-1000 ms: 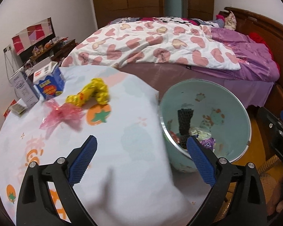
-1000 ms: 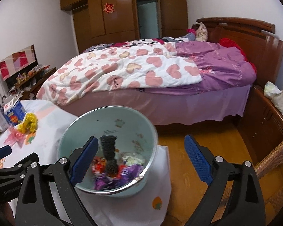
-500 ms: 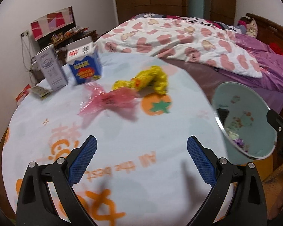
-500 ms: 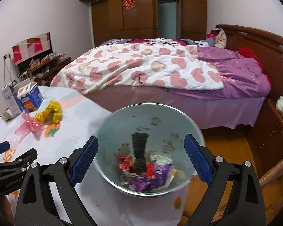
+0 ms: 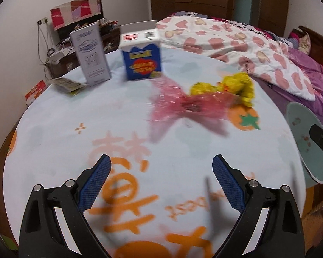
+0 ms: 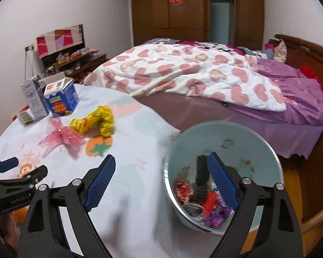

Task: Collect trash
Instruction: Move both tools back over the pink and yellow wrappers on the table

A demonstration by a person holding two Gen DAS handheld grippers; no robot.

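Note:
A crumpled pink wrapper (image 5: 189,107) and a yellow wrapper (image 5: 236,86) lie on the round table (image 5: 75,133), ahead of my open, empty left gripper (image 5: 161,180). Both wrappers show in the right wrist view, pink (image 6: 62,138) and yellow (image 6: 97,120). A pale green trash bin (image 6: 224,150) holding several scraps sits at the table's right edge; its rim shows in the left wrist view (image 5: 301,133). My right gripper (image 6: 161,180) is open and empty, its right finger (image 6: 222,178) over the bin's mouth.
A blue carton (image 5: 142,53), a white box (image 5: 91,53) and a small packet (image 5: 66,85) stand at the table's far left. A bed with a heart quilt (image 6: 193,75) lies behind. A wicker chair edge (image 6: 316,217) is at right.
My left gripper has swung left from the bin toward the wrappers and cartons. My right gripper has also turned left, so the bin has shifted right in its view.

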